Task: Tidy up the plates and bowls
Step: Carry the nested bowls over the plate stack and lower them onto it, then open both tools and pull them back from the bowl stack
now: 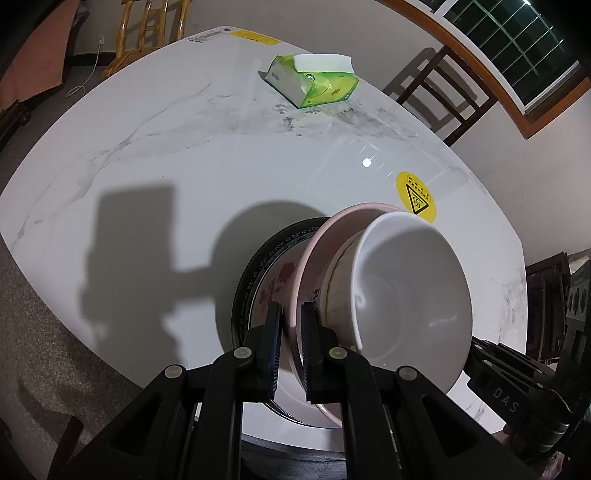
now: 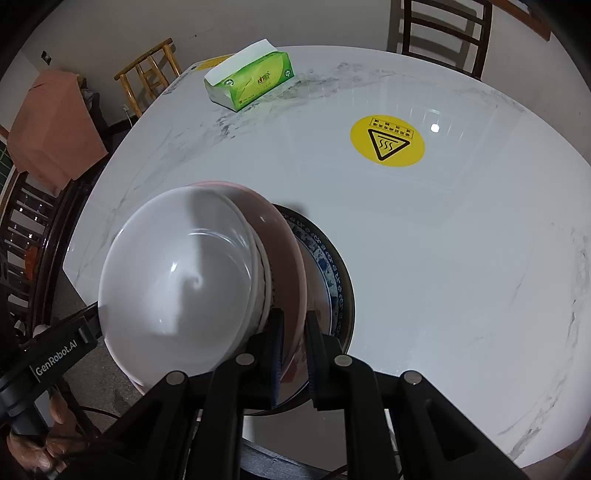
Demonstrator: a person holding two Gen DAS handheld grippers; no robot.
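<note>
A pink bowl (image 1: 317,251) carries a cream bowl (image 1: 338,291) with a white bowl (image 1: 413,288) nested on top. My left gripper (image 1: 291,314) is shut on the pink rim at one side. My right gripper (image 2: 295,321) is shut on the same pink bowl (image 2: 280,243) at the opposite side, next to the white bowl (image 2: 177,280). The stack sits over a blue-rimmed flowered plate (image 1: 266,280) lying on the marble table (image 1: 147,155); the same plate (image 2: 332,273) shows in the right wrist view. I cannot tell whether the stack touches it.
A green tissue pack (image 1: 314,81) lies at the far side of the table, and a yellow heat-warning sticker (image 2: 387,140) is beyond the dishes. Wooden chairs (image 2: 443,33) stand around the table. The table's near edge runs just under the grippers. A hand (image 2: 33,443) holds the left gripper's handle.
</note>
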